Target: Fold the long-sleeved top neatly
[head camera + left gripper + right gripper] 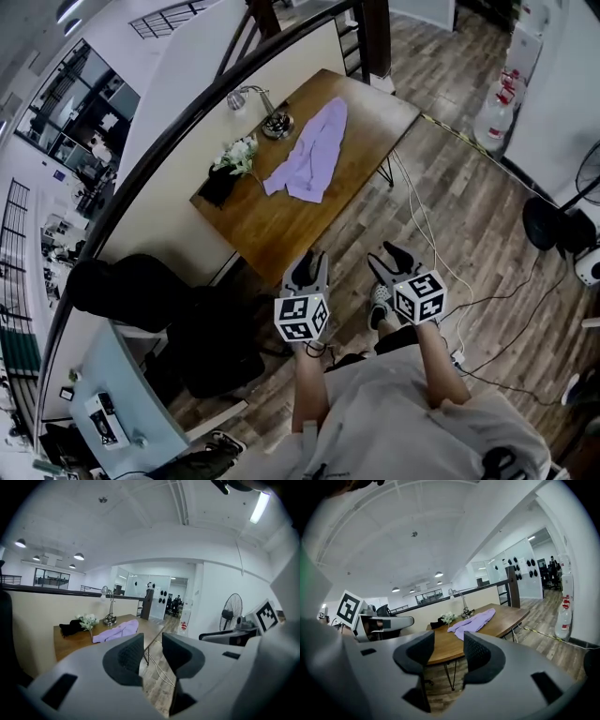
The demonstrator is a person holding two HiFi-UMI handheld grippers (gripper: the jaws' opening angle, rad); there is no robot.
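A lilac long-sleeved top (312, 155) lies crumpled in a long strip across the far half of a brown wooden table (272, 220); it also shows as the lilac top (116, 631) in the left gripper view and the lilac top (473, 621) in the right gripper view. Both grippers hover short of the table's near edge, well away from the garment. My left gripper (307, 270) is open and holds nothing. My right gripper (393, 259) is open too, its jaws wider apart and empty. Both point toward the table.
At the table's far left stand a desk lamp (272, 120), white flowers (236, 154) and a dark object (216, 185). A low partition wall (169, 150) runs along the table's left side. Cables (441, 253) trail over the wooden floor; a water bottle (493, 117) and fan (562, 220) stand right.
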